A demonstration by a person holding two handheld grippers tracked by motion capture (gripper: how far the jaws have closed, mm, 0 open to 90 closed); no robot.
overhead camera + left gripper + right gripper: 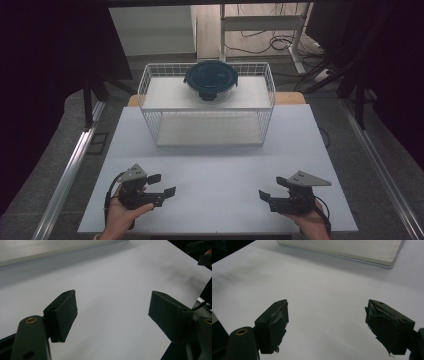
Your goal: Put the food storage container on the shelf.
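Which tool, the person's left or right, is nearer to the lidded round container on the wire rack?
Left, though only slightly. The left tool sits near the front left of the table, the right tool near the front right; the container stands far back, roughly centred between them.

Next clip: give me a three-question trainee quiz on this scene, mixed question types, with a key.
1. True or false: the left hand-held gripper holds the round container.
2. The container sits on the wire rack's: A) top shelf B) bottom shelf C) neither, it is on the table.
3. What is between the right hand-held gripper's jaws?

Key: 1. False, its jaws are open and empty. 2. A. 3. Nothing.
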